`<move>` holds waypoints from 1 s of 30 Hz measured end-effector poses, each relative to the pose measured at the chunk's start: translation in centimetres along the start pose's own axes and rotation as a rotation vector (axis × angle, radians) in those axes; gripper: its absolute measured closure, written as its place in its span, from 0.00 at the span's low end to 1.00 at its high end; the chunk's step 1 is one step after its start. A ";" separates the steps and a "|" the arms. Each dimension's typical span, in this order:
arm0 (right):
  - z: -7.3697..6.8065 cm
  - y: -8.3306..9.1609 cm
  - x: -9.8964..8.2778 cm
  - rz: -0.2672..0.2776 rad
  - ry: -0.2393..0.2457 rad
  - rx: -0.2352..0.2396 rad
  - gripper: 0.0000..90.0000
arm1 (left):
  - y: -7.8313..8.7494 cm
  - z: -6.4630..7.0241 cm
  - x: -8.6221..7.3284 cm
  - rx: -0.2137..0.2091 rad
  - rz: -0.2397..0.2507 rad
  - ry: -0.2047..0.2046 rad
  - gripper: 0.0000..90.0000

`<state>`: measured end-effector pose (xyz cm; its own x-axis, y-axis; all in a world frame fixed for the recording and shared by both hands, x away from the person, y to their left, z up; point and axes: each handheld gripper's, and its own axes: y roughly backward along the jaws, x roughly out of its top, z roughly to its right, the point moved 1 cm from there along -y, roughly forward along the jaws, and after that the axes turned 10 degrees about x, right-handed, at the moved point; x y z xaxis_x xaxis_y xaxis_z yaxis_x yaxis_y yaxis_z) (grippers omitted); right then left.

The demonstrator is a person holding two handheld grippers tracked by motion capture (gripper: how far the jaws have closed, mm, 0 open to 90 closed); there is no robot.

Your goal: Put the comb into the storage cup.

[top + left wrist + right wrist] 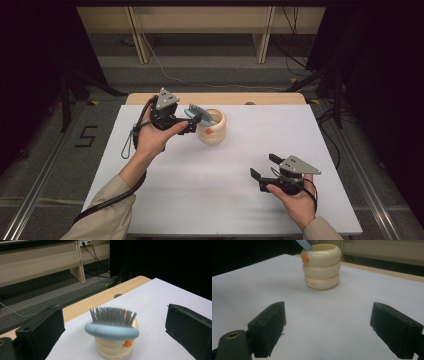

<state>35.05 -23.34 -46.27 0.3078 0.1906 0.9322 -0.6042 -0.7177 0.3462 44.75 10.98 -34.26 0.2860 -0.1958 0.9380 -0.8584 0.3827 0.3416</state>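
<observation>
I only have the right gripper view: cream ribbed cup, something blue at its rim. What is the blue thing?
Observer: A light blue plastic brush with grey bristles, its handle end down in the cream ribbed cup, head sticking out over the rim.
Operator: Is the left gripper holding it?
Observer: No. In the left gripper view the left gripper has its jaws wide apart either side of the brush head, not touching.
Operator: Where's my gripper on the table?
Observer: The right gripper is open, at the near right, well apart from the cup.

White table top beneath left claw; wooden edge strip just beyond claw; floor mark "5" off its left; cables farther beyond.
</observation>
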 end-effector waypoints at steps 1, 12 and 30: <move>0.0 0.0 0.0 -0.001 0.000 0.000 0.15 | 0.2 -0.1 -0.1 -0.001 -0.001 -0.002 0.02; 0.0 0.1 0.1 0.004 0.003 -0.002 0.15 | 1.8 -1.0 -2.3 -0.015 0.023 -0.011 0.02; 0.1 0.2 0.1 0.005 0.005 -0.001 0.16 | 3.3 -2.0 -7.6 -0.031 0.037 -0.007 0.03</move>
<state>35.03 -23.47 -46.13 0.3008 0.1903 0.9345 -0.6065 -0.7180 0.3415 40.62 15.57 -40.09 0.2517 -0.1871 0.9495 -0.8545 0.4178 0.3088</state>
